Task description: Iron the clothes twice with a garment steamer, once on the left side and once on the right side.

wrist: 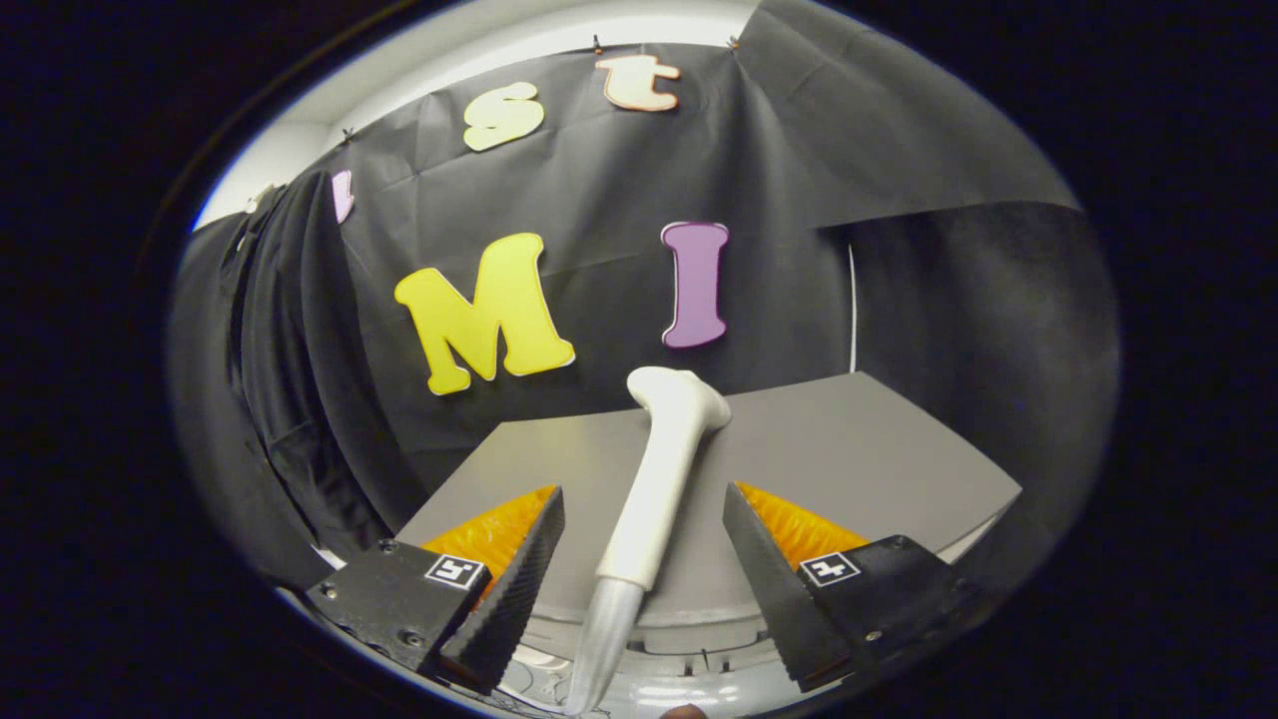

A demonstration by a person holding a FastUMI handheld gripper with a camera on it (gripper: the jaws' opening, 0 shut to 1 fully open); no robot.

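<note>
A white garment steamer (667, 449) lies on the grey table (859, 449). Its head points away toward the booth wall and its paler, tapered tail end reaches back under me. My gripper (644, 492) is open, and the steamer's handle runs between the two fingers with a gap on each side, so neither finger touches it. A dark garment (290, 350) hangs to the left, beyond the left finger and beside the table's left edge.
The table's far edge meets the black booth wall just past the steamer's head. Its right corner (1013, 489) lies beyond the right finger. A white surface with dark lines (689, 669) shows below the table's near edge.
</note>
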